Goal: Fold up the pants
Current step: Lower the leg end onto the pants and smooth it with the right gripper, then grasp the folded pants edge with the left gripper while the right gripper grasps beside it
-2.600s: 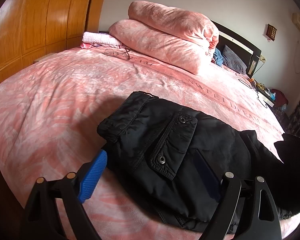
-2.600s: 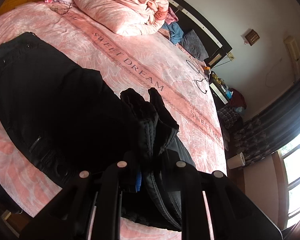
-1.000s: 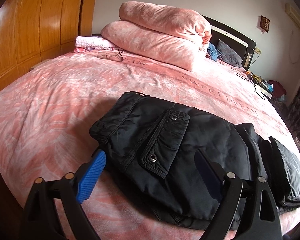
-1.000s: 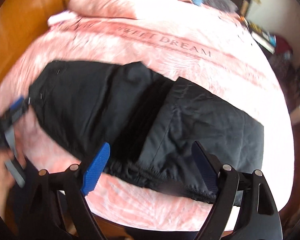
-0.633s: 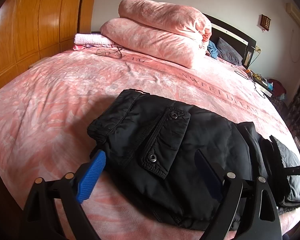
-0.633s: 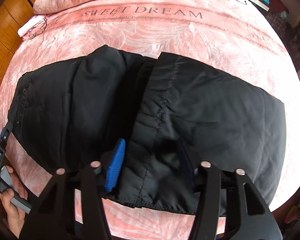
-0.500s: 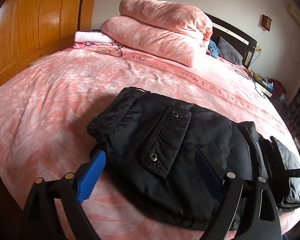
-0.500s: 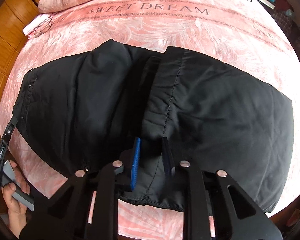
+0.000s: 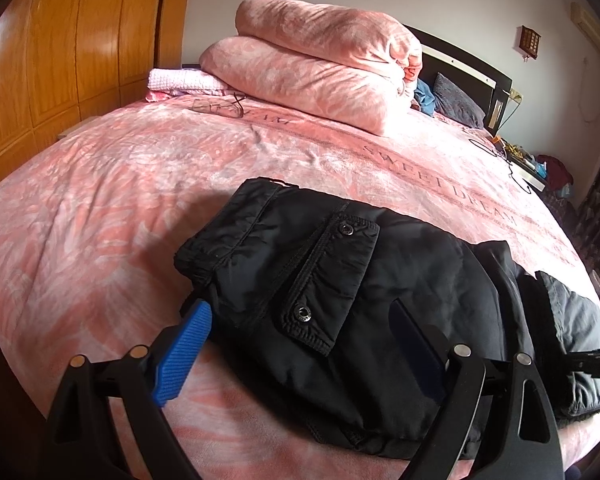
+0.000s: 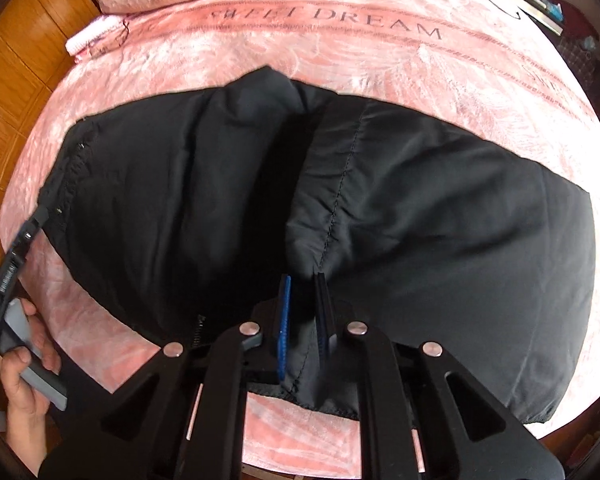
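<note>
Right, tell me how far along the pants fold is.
Done: the pants lie on the bed with the leg end already folded over once, its hem edge across the middle. In hand: the right gripper is shut on that folded edge near the front; the left gripper is open at the waist end, holding nothing. Left: probably another fold toward the waist, then smoothing.

Black-framed right claw (image 10: 303,312) with silver screws, one ribbed blue pad; bare-skinned left hand (image 10: 24,384).
</note>
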